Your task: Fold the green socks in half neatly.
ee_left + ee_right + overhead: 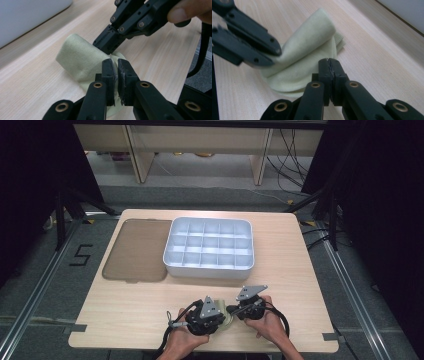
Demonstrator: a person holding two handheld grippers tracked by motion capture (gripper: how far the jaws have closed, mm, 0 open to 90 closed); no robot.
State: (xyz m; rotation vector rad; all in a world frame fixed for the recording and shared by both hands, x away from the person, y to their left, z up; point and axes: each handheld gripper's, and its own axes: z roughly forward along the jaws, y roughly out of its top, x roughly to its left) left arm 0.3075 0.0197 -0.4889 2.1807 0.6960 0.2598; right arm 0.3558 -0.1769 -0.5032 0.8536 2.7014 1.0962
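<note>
white divided tray, compartments bare

In the high view the pale green cloth is showing only as a sliver between the left gripper and the right gripper, the rest lying hidden under them. In the left gripper view the jaws are covering the cloth's edge at 6 o'clock, so what exactly they pinch stays unclear. The person's forearms are running off the bottom edge there.
</note>
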